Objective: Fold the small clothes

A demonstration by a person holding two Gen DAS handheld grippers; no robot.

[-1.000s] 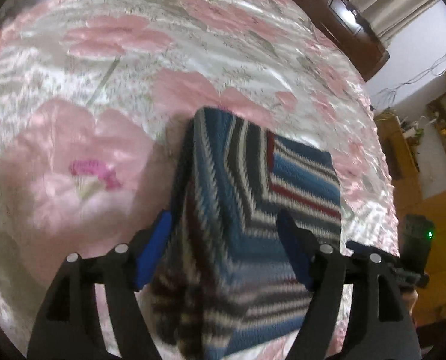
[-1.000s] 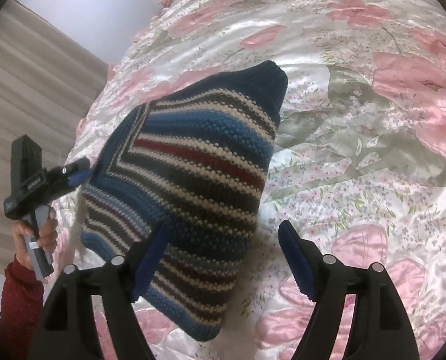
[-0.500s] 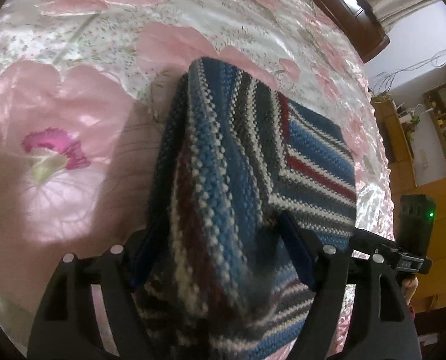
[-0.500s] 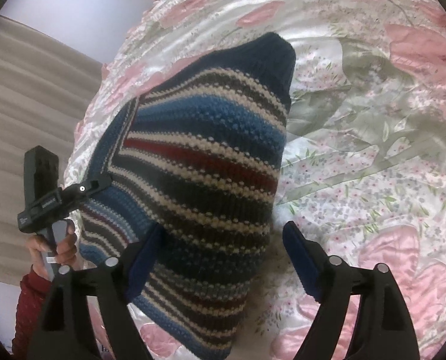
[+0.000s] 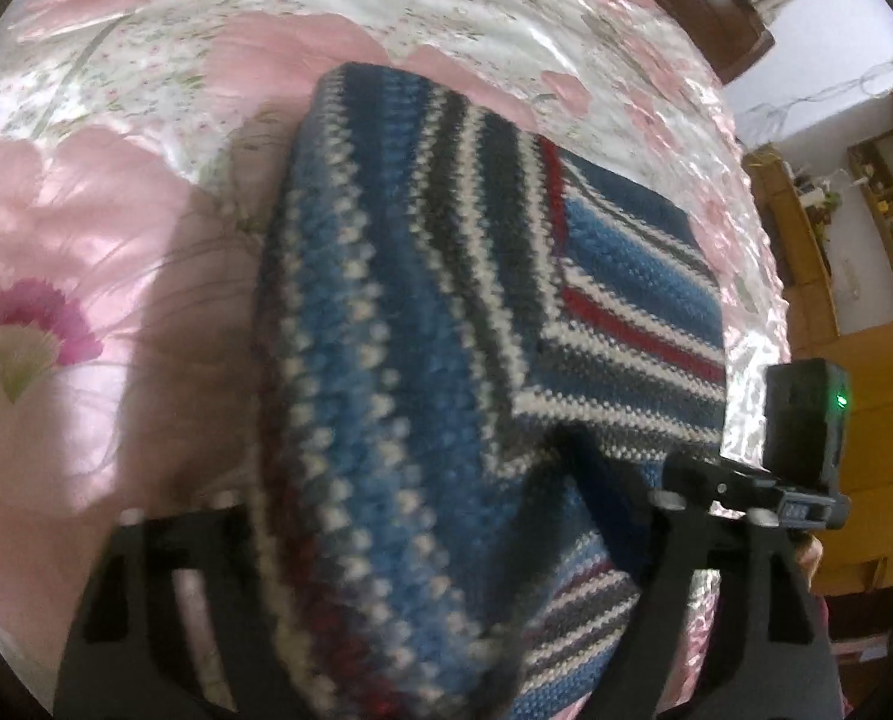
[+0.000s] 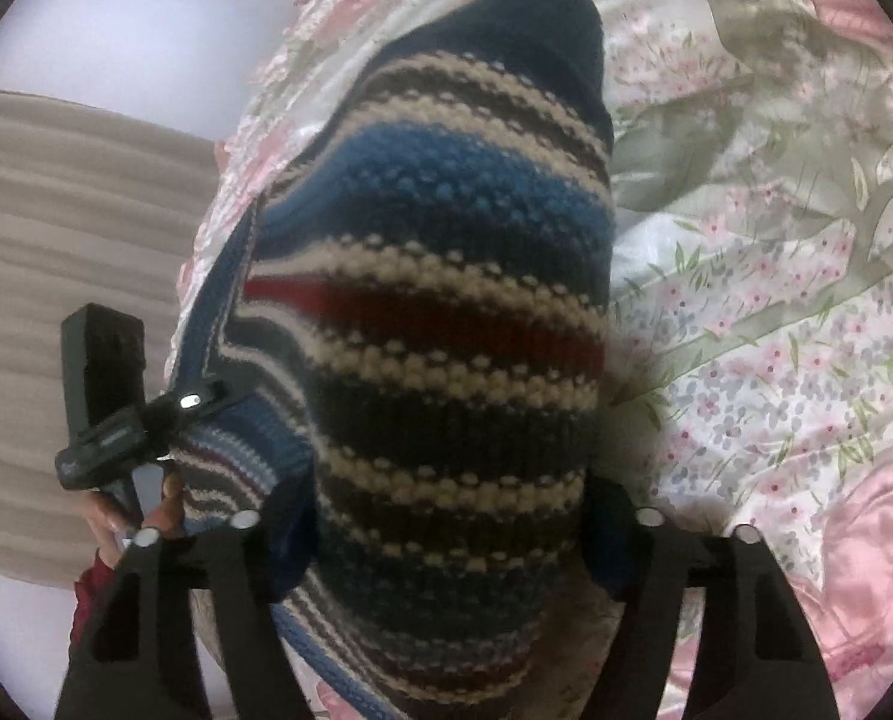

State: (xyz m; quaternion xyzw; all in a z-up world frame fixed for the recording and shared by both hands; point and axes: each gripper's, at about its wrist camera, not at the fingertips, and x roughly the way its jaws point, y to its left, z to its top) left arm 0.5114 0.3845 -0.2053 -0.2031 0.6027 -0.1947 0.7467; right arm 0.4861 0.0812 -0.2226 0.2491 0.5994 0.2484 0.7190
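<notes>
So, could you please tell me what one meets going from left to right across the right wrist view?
Striped curtain → left tongs held in a hand → striped knit garment → floral bedspread.

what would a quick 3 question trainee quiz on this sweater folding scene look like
1. True or false: the striped sweater lies on a floral bedspread.
2. Which colour is the thin bright stripe in the sweater: A) red B) yellow C) green?
3. Fill in: in the right wrist view, the left hand-held gripper touches the sweater's ____ edge.

Key: 1 true. 2 A. 3 left. The right hand-held gripper has sweater fabric bulging between its wide-apart fingers, and the same goes for the left one in its own view. Whether either is clamping is not clear.
</notes>
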